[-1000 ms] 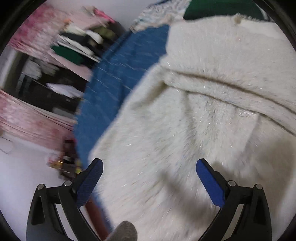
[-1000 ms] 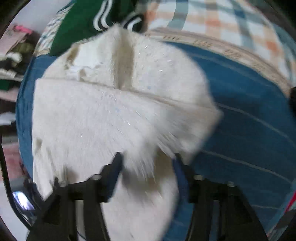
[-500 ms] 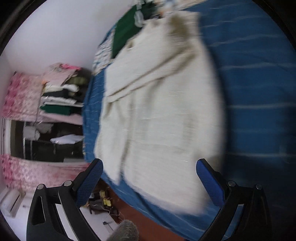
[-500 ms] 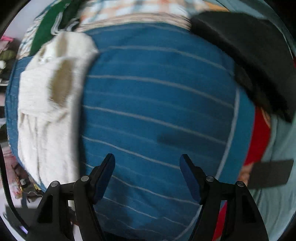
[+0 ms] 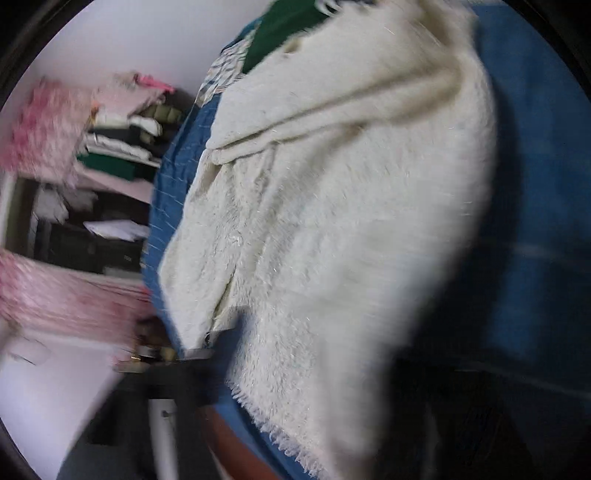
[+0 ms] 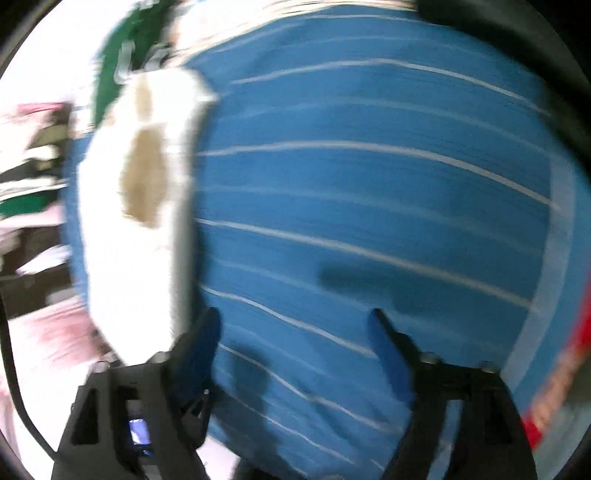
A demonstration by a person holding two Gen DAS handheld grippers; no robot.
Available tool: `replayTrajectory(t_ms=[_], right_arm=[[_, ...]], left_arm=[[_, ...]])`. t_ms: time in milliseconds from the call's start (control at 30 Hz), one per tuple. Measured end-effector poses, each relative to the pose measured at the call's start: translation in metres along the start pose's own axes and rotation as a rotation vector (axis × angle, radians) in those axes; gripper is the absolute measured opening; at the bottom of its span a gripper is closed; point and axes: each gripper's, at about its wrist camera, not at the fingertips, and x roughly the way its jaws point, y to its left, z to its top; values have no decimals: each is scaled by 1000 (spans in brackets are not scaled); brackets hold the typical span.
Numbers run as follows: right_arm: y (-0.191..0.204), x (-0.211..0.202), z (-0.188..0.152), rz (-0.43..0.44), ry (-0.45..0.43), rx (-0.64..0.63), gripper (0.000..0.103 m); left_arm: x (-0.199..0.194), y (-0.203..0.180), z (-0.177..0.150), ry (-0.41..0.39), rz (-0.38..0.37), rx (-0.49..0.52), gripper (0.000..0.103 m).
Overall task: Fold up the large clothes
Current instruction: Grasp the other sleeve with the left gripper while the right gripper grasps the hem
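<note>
The left wrist view showed the cream fluffy garment [image 5: 332, 221] up close: long shaggy pile, a folded panel lying across its far half, a ragged fringe along the near hem. It lay on the blue bedspread [image 5: 535, 184], toward the bed's left edge, with a green garment [image 5: 277, 26] just beyond its far end. Left of the bed stood shelves of folded clothes [image 5: 122, 144] behind a pink patterned curtain [image 5: 40, 129]. The left gripper's fingers were lost in dark blur at the bottom, so I could not tell its state.

The right wrist view showed more of the bedspread, blue with thin white stripes, and the right gripper [image 6: 295, 347] spread wide over bare cloth, holding nothing. The garment sat left of it, smeared by motion.
</note>
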Motion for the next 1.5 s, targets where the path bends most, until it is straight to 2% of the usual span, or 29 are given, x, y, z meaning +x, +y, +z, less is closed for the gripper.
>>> replayTrajectory(t_ms=[67, 233, 300, 333, 400, 433, 467, 500, 567, 600, 667, 733, 867, 967, 1033, 1133, 1200, 1333, 1400, 1433, 1467, 1500], right_arm=[[15, 18, 17, 119, -13, -36, 89], [62, 67, 66, 400, -26, -41, 90], [75, 86, 85, 469, -20, -5, 90], [79, 94, 90, 476, -9, 13, 90], [85, 114, 103, 455, 55, 84, 89], [87, 121, 108, 441, 67, 121, 84], [92, 124, 112, 425, 63, 134, 52], [99, 123, 114, 368, 59, 141, 35], [116, 114, 114, 342, 51, 153, 25], [125, 108, 112, 326, 43, 146, 24], [166, 82, 109, 267, 26, 89, 23], [205, 62, 108, 213, 15, 30, 22], [322, 44, 114, 91, 9, -89, 22], [410, 62, 127, 29, 24, -158, 22], [455, 85, 138, -8, 41, -171, 22], [516, 148, 151, -101, 76, -210, 22], [541, 189, 159, -161, 98, -217, 22], [549, 246, 166, -237, 122, -218, 26], [550, 268, 172, -213, 145, -216, 43], [547, 276, 175, -192, 154, -211, 48], [547, 278, 177, -145, 176, -208, 60], [545, 283, 180, -110, 195, -217, 67]], left_arm=[[-9, 10, 1, -37, -21, -24, 14], [-15, 25, 1, -69, -83, -25, 10], [-13, 33, 2, -78, -102, -24, 9], [-12, 37, 2, -83, -115, -25, 9], [-8, 48, 3, -88, -145, -32, 9], [-9, 54, 4, -91, -163, -37, 9], [-8, 60, 5, -94, -175, -41, 8], [-9, 68, 6, -96, -191, -49, 8], [-10, 90, 8, -102, -223, -74, 8], [-11, 108, 10, -106, -241, -96, 8], [-10, 133, 13, -107, -270, -129, 8], [-5, 173, 20, -94, -316, -182, 8], [24, 253, 35, -42, -393, -315, 7], [71, 307, 47, 17, -439, -417, 8], [120, 332, 52, 73, -471, -462, 9], [194, 349, 53, 163, -502, -504, 12], [238, 351, 49, 226, -536, -525, 14], [307, 346, 45, 300, -606, -561, 14], [319, 347, 43, 308, -629, -588, 15], [323, 348, 41, 313, -640, -606, 15], [324, 349, 40, 314, -648, -620, 17], [322, 351, 37, 317, -646, -641, 23]])
